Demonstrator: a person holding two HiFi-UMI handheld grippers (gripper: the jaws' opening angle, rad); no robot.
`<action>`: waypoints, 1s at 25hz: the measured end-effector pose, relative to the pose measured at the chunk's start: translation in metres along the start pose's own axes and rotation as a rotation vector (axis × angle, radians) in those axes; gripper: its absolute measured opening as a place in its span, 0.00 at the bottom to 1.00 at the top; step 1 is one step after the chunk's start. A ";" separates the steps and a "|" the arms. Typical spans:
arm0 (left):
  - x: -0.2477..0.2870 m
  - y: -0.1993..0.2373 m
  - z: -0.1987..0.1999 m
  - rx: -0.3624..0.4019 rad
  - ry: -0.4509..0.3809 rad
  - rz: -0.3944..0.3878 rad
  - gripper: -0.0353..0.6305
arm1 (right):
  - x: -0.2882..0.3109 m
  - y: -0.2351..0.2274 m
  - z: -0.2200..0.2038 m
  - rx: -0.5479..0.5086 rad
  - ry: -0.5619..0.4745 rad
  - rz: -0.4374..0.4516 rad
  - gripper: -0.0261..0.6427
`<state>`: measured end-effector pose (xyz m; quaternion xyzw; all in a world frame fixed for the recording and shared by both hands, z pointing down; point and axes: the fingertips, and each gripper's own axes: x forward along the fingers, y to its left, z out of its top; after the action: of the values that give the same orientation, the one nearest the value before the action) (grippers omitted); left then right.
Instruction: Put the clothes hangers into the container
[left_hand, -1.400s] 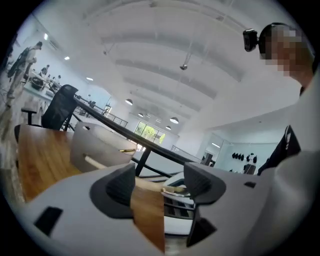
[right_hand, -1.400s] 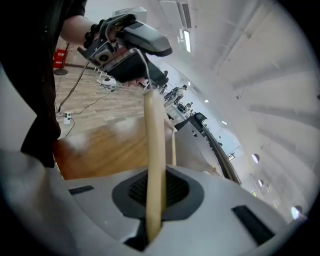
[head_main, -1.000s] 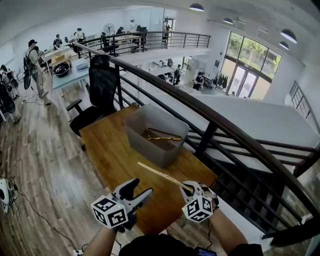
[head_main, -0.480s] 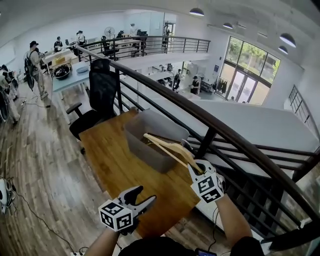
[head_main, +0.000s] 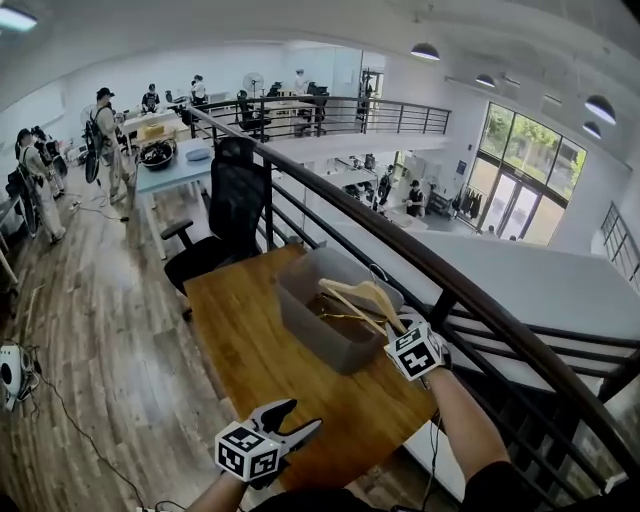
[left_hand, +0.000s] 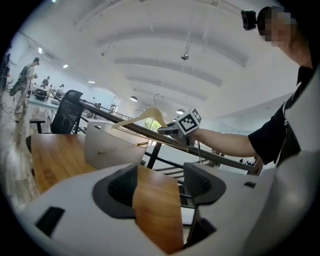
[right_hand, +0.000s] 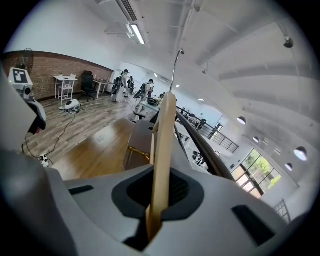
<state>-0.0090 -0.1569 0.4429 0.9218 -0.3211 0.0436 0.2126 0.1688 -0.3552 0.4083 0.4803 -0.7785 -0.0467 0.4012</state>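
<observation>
1. As far as I can tell, the job is partway through; the right gripper (head_main: 398, 328) is clamped tight on a pale wooden hanger (head_main: 360, 297) and holds it in the air above the far-right side of the grey container (head_main: 318, 338); it's not inside yet.
2. There's already something down in the container; it looks like at least one more hanger (head_main: 345, 318), darker with a gold-ish bit, lying on the bottom.
3. The left gripper (head_main: 298, 418) hangs low at the near edge of the wooden table (head_main: 245, 335); its jaws stand well apart with nothing between them, just tabletop showing through the gap.
4. My guess at what's left: lower the held hanger in and let go; no loose hangers show on the table, so this could be the last one.
5. Hard to make out:
   - the near wall blocks most of the container's inside, so I can't count what's in there;
   - the held hanger's thin hook blends into the railing (head_main: 330, 205) in the head view;
   - the right gripper view only gets that hanger edge-on;
   - the near end of the table is cut off by the left gripper and the person's body.
</observation>
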 end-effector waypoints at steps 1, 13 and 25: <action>-0.001 0.002 -0.001 -0.005 -0.003 0.011 0.50 | 0.007 0.000 0.002 -0.003 0.011 0.001 0.03; -0.020 0.026 -0.009 -0.089 -0.032 0.162 0.50 | 0.096 -0.016 0.037 -0.429 0.166 -0.082 0.03; 0.007 0.045 -0.023 -0.136 0.016 0.230 0.50 | 0.173 -0.025 0.026 -0.707 0.274 -0.082 0.03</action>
<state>-0.0297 -0.1829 0.4816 0.8619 -0.4254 0.0530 0.2709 0.1314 -0.5126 0.4794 0.3446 -0.6337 -0.2637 0.6403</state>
